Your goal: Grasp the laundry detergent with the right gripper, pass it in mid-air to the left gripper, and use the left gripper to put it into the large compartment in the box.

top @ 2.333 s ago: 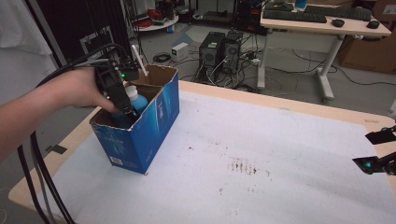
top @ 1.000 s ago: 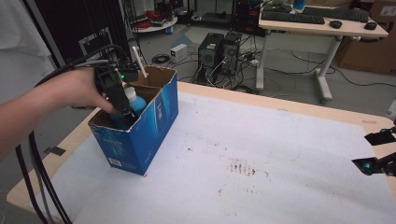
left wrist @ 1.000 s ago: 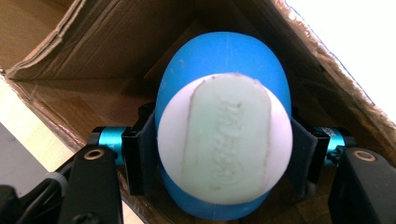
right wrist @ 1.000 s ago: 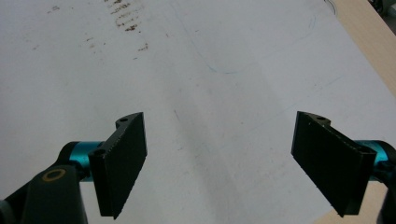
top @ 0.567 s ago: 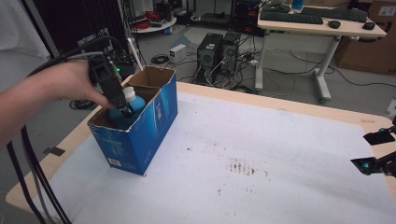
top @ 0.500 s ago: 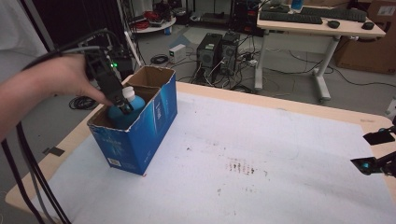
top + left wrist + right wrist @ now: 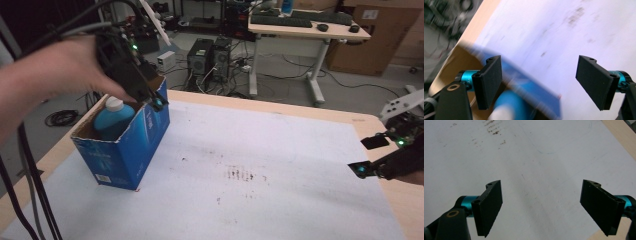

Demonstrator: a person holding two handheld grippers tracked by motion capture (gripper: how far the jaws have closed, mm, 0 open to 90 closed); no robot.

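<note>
A: Left tongs — change since a second ago?
B: Up out of the blue box, now over its far rim. Jaws, earlier clamped around the blue bottle, have just opened wide; nothing between them. Bottle sits loose in the box.

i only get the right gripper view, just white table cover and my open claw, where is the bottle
observer: The blue bottle with the white cap stands inside the open blue box, at the left end of the table.
operator: is the left claw holding it
observer: No. The left claw is over the box's rim; its jaws have just been opening and stand wide, with nothing gripped between them.
operator: how is my claw placed next to that box
observer: The right claw is at the table's right edge, well apart from the box, open.
</note>
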